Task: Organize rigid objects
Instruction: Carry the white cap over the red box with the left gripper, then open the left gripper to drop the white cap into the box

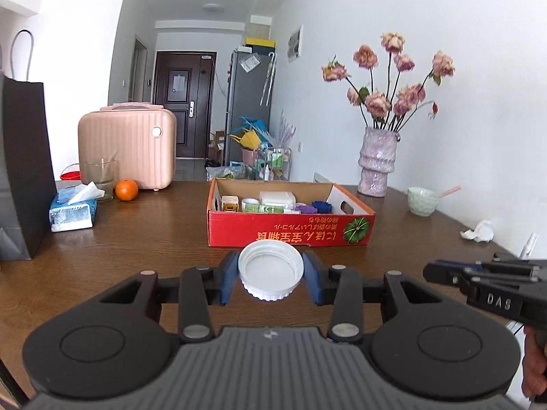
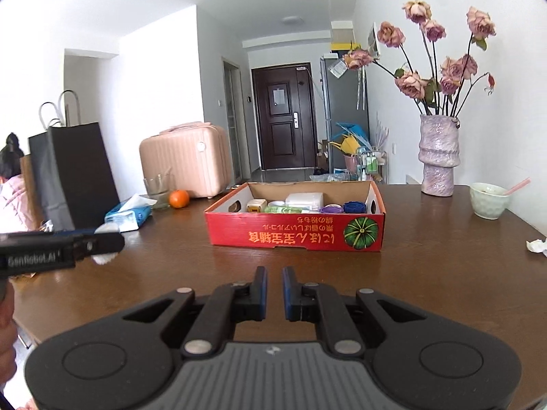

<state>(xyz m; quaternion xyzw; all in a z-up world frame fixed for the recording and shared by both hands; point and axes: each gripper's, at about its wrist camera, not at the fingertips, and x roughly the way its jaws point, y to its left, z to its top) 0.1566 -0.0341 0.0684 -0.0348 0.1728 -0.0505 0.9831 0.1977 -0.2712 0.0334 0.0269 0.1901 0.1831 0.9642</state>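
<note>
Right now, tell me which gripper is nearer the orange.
Left. The left gripper, shut on the white lid, is nearer the orange; the empty right gripper sits farther right.

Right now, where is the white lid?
In the left wrist view the white lid sits clamped between the left gripper fingers, open side up, above the table just short of the red cardboard box.

A white ribbed jar lid (image 1: 270, 270), hollow side up, sits pinched between the blue fingers (image 1: 228, 278), just short of the red cardboard box (image 1: 290, 234) ahead.
</note>
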